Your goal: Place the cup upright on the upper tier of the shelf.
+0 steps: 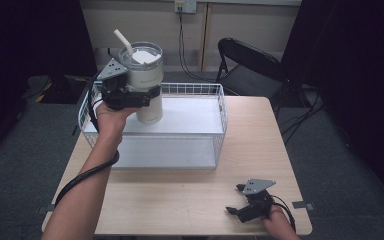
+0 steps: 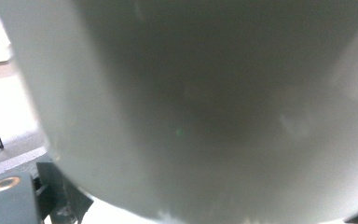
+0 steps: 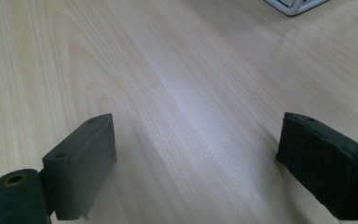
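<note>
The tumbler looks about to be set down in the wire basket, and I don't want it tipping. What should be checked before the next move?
1. Left gripper clamps the tumbler: ok.
2. Tumbler upright: ok.
3. Lid and straw in place: ok.
4. Wire basket floor bare below: ok.
5. Tumbler base above the basket rim: cannot tell.
6. Right gripper open, away on the table: ok.

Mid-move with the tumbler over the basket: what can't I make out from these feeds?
- Tumbler base: high view, whether it rests on the basket floor or hangs above it cannot be told.
- Left gripper far finger: high view, hidden behind the tumbler.
- Tumbler wall: left gripper view, blurred, too close.
- Right gripper: high view, hand cut by bottom edge.
</note>
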Motion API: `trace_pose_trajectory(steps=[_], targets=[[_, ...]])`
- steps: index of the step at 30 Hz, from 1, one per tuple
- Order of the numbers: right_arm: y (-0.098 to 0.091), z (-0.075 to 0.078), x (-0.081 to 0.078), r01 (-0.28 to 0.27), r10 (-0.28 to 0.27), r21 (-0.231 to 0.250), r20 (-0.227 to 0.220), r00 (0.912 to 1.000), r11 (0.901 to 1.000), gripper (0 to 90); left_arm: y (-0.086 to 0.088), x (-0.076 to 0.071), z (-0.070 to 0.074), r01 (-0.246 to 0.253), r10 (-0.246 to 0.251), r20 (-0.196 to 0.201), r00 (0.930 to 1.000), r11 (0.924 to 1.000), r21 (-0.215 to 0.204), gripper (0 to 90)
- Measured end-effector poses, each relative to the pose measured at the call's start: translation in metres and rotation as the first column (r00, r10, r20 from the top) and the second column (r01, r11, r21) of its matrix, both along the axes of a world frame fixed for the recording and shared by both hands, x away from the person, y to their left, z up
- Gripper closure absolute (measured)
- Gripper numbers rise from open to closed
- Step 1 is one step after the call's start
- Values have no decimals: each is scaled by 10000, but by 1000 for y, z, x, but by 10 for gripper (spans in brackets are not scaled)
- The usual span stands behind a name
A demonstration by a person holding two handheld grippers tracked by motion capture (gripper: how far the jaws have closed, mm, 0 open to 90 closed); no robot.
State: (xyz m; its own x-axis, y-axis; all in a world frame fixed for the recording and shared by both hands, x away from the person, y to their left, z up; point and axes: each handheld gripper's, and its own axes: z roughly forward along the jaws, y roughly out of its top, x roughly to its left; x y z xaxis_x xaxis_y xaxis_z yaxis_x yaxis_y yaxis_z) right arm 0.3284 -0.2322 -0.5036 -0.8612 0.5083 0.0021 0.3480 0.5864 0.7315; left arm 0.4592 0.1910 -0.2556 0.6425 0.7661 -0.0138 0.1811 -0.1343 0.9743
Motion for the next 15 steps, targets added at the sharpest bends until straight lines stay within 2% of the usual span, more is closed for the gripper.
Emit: trace_pose_trajectory(steps=[3,15], targets=[[0,0,0,2,-2,2,-3,10000,10000,108,-1,-1,1,-41,39,45,10000,9995,298,94],[0,0,0,1,-1,10,-8,10000,10000,109,0,-1,-1,-59,58,85,9999,10000,68,94]])
